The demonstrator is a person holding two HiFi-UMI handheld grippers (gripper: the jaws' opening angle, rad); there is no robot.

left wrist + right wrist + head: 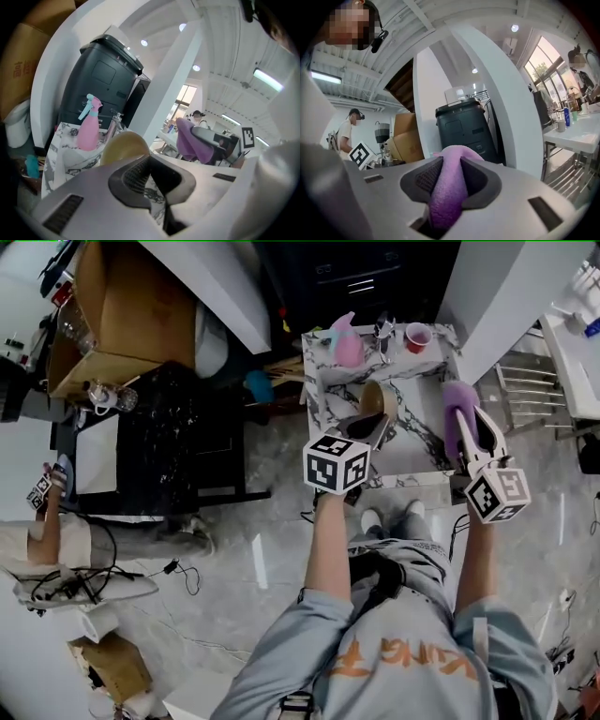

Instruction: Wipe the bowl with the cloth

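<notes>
A tan bowl (380, 401) is held tilted over the marble table (412, 460), with my left gripper (368, 430) shut on its rim. In the left gripper view the bowl (123, 144) rises just beyond the closed jaws of the left gripper (151, 174). My right gripper (469, 434) is to the bowl's right and apart from it, shut on a purple cloth (458, 409) that hangs over its jaws. The right gripper view shows the cloth (450, 187) pinched between the pads of the right gripper (449, 177). The cloth (191, 139) also shows in the left gripper view.
A pink spray bottle (348, 343), a red cup (417, 336) and a small metal item (384, 329) stand at the table's far edge. A black cabinet (356, 277) is behind, a cardboard box (122, 306) at far left, and a metal rack (525, 390) to the right.
</notes>
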